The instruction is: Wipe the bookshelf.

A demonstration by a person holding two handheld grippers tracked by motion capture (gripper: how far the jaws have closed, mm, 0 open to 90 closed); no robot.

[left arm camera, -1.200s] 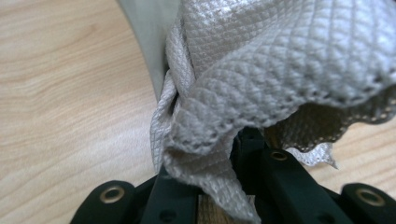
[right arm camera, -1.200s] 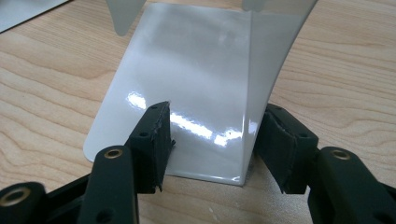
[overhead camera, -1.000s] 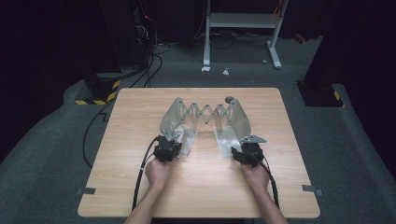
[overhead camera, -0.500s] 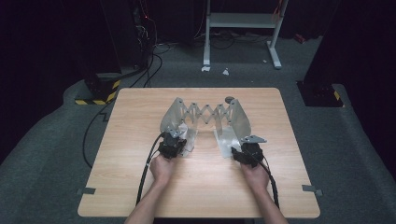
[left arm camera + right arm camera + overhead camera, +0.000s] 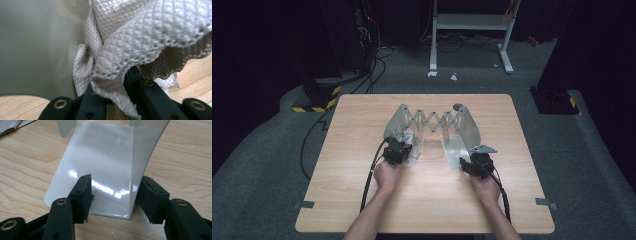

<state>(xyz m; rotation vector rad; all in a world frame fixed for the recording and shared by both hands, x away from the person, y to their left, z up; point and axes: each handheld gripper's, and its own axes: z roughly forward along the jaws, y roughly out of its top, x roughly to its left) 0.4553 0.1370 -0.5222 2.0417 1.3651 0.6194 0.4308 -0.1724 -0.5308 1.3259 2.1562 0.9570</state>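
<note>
Quilted silver-grey cloth (image 5: 140,37), soft, light and limp, bunches at the left plate of the expanding metal rack (image 5: 432,122) mid-table; I judge any pinched fold a safe hold. My left gripper (image 5: 396,152) is clamped on one fold. My right gripper (image 5: 113,195) stands wide around the rack's glossy right foot (image 5: 100,175), pads apparently not pressing.
</note>
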